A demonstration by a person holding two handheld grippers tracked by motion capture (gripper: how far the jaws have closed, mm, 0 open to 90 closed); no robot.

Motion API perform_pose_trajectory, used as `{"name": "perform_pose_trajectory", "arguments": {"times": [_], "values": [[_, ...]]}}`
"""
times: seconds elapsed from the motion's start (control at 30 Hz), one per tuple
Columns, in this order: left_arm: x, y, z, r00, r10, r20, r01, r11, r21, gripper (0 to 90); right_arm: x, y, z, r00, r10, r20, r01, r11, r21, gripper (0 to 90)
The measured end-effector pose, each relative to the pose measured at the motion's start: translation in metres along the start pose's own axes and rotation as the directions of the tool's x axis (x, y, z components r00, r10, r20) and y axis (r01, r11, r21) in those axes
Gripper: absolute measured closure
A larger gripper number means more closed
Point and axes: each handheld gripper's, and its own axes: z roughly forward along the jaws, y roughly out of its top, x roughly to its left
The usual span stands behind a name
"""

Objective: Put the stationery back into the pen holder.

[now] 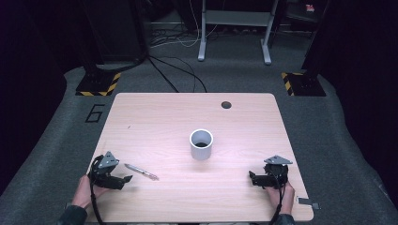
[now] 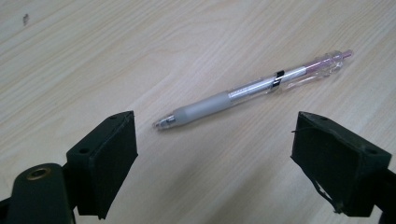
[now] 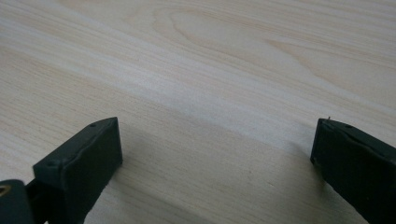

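- Two grippers sat low at your edge of the pale wood-grain table (image 1: 141, 112), and the one that mattered was your left gripper (image 1: 126, 179), aimed at the clear plastic ballpoint pen with a grey rubber grip (image 2: 254, 87).
- That pen lay flat on the wood just ahead of the left jaws, slanted across them, its tip nearest and its pink-topped end farther off; it was untouched.
- Your left jaws stood wide apart with nothing between them, so you had room to straddle the barrel.
- Judging from the slant, you did best to turn the wrist until the pads faced the barrel's long sides, then come down over the grey grip, where the hold looked surest.
- You needed to close gently; a round barrel on smooth wood could roll away.
- Your right gripper (image 1: 253, 178) rested well apart, jaws spread and holding nothing.
- The white cylindrical cup (image 1: 201, 144) stood upright mid-table, a likely place for the pen.
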Motion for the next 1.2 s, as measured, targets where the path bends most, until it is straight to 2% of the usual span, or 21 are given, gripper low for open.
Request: {"name": "perform_pose_trajectory", "arguments": {"times": [0.03, 0.13, 0.2, 0.3, 0.37, 0.47, 0.5, 0.57, 0.63, 0.8, 1.07, 1.2], "values": [[0.002, 0.002, 0.002, 0.9999, 0.010, -0.003, -0.010, 0.9999, -0.002, 14.5, 0.000, 0.000, 0.000, 1.0000, 0.001, -0.001, -0.001, 1.000, -0.001, 1.9], [0.008, 0.008, 0.005, 0.9997, 0.006, 0.022, -0.007, 0.9999, 0.008, 15.3, 0.000, 0.000, -0.001, 1.0000, 0.007, 0.003, -0.007, 1.000, 0.003, 3.2], [0.013, 0.010, 0.008, 0.9998, 0.006, 0.020, -0.006, 1.0000, -0.005, 15.7, 0.000, 0.000, -0.001, 1.0000, 0.005, 0.002, -0.005, 1.000, 0.002, 3.4], [0.019, 0.013, 0.013, 0.9990, 0.010, 0.044, -0.011, 0.9998, 0.018, 17.0, 0.000, 0.000, -0.001, 1.0000, 0.007, 0.001, -0.007, 1.000, 0.002, 3.7], [0.022, 0.013, 0.017, 0.9982, 0.008, 0.059, -0.008, 0.9999, 0.013, 20.5, 0.000, 0.000, -0.001, 1.0000, 0.006, 0.001, -0.006, 1.000, 0.001, 3.9], [0.026, 0.014, 0.022, 0.9965, 0.018, 0.081, -0.020, 0.9994, 0.030, 24.9, -0.001, 0.000, -0.001, 1.0000, 0.002, 0.002, -0.002, 1.000, -0.002, 4.4], [0.026, 0.014, 0.024, 0.9954, 0.014, 0.095, -0.017, 0.9994, 0.030, 27.0, -0.001, 0.000, 0.000, 1.0000, 0.005, 0.003, -0.005, 1.000, -0.004, 4.6], [0.025, 0.015, 0.027, 0.9957, 0.034, 0.086, -0.038, 0.9986, 0.037, 31.2, -0.001, 0.000, 0.000, 1.0000, 0.007, 0.004, -0.007, 1.000, -0.005, 4.8], [0.025, 0.014, 0.030, 0.9948, 0.032, 0.096, -0.034, 0.9992, 0.021, 35.0, -0.001, 0.000, -0.001, 0.9999, 0.011, 0.004, -0.011, 1.000, -0.005, 5.3], [0.024, 0.012, 0.034, 0.9927, 0.052, 0.109, -0.056, 0.9976, 0.039, 47.2, -0.001, 0.000, -0.001, 0.9999, 0.013, 0.006, -0.013, 1.000, -0.008, 6.6], [0.025, 0.005, 0.034, 0.9894, 0.046, 0.138, -0.050, 0.9984, 0.025, 57.6, -0.001, 0.000, -0.001, 0.9998, 0.019, 0.010, -0.019, 1.000, -0.016, 8.5], [0.025, 0.006, 0.032, 0.9875, 0.062, 0.145, -0.069, 0.9968, 0.042, 60.6, -0.002, -0.001, -0.002, 0.9997, 0.022, 0.014, -0.022, 0.999, -0.023, 9.6]]}}
